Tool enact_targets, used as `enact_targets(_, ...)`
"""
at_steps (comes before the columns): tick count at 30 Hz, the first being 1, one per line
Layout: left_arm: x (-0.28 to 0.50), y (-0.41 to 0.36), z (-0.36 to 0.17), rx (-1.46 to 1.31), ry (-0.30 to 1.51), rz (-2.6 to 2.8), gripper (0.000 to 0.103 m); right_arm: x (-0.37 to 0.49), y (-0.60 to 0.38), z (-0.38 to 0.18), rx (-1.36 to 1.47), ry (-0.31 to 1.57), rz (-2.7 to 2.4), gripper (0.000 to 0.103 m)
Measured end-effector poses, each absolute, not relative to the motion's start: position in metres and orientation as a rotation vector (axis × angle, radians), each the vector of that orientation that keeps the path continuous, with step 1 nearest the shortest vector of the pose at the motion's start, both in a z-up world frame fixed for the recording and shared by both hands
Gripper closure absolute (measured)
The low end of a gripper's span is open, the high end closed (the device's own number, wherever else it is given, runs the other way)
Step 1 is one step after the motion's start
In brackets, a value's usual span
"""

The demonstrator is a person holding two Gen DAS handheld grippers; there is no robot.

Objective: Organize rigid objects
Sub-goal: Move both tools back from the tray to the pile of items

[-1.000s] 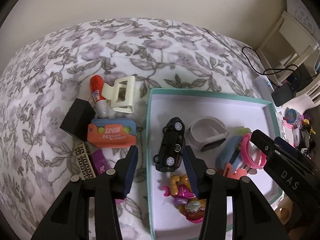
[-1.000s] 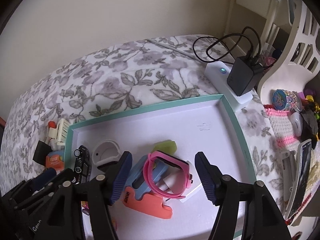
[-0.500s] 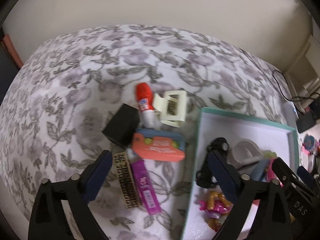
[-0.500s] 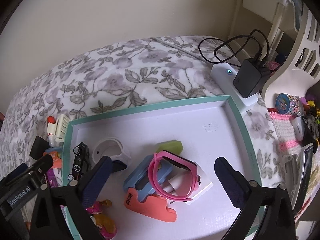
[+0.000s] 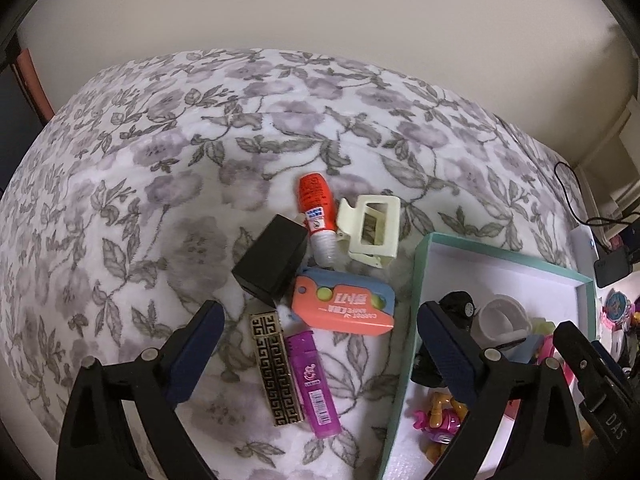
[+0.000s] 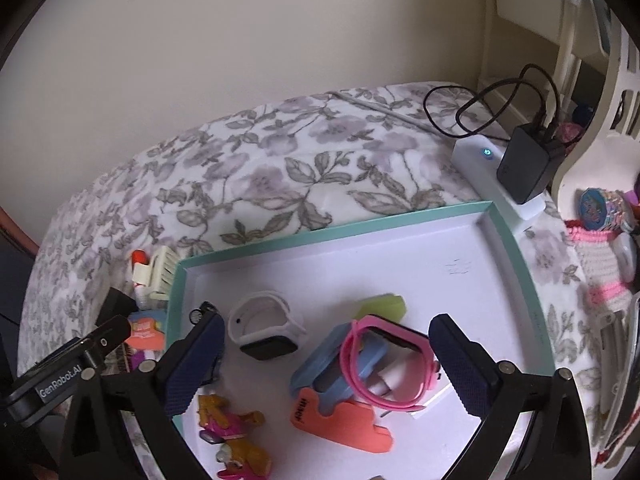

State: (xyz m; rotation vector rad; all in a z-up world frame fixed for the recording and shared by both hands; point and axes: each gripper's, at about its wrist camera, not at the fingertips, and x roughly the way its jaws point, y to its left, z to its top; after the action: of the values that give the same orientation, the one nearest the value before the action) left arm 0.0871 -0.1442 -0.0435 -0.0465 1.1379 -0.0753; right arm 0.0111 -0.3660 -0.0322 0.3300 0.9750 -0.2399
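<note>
A flowered bedspread (image 5: 160,184) is covering the bed, and a shallow teal-rimmed box (image 6: 332,232) with a white floor is lying on it. To the right of the box, a white power strip (image 6: 476,160) is carrying a black charger (image 6: 524,168) with a looped cable, and knitted and colourful odds and ends are sitting at the far right edge of the right wrist view.

Outside the box, on the spread, a cluster of small things is lying close together: a black block (image 5: 272,266), an orange-capped glue bottle (image 5: 316,212), a cream hair clip (image 5: 372,228), an orange and blue toy knife (image 5: 344,304), a gold-patterned bar (image 5: 276,368) and a purple tube (image 5: 314,380) just beside it.

The left gripper (image 5: 320,356) is hanging over this cluster with its jaws having just been opening; they are now standing wide apart and gripping nothing. The patterned bar and the purple tube are lying between the two fingers, below them, untouched; the toy knife is sitting just ahead of the gap. Its right finger is reaching over the box's left rim, in front of a black toy car (image 5: 456,304).

The right gripper (image 6: 324,364) is hovering over the box, jaws likewise having just been opening, now spread wide and empty. Between its fingers, on the box floor, a pink watch (image 6: 388,360) is resting on a blue and orange toy (image 6: 340,404), with a white-strapped watch (image 6: 264,328) nearer the left finger and a yellow-green piece (image 6: 384,304) behind. A pink and orange figure (image 6: 232,436) is lying at the near left.
</note>
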Motion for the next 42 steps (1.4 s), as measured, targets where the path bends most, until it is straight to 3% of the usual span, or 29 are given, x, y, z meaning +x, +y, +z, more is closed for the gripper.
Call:
enact_targets(12,0.101,-0.085,-0.029,-0.132,1.106,-0.011,0.006,0.016,-0.350,-0.024,0.374,0.932,-0.193,0.000)
enact_targets(30,0.113,0.010,-0.023,-0.230,1.090,0.091,0.006,0.045,-0.233,-0.022,0.300,0.907,0.007,0.000)
enact_targets(42,0.114,0.006,-0.041,-0.230,1.155,0.040,0.006,0.049,-0.212,-0.041,0.234,0.983,0.013,0.000)
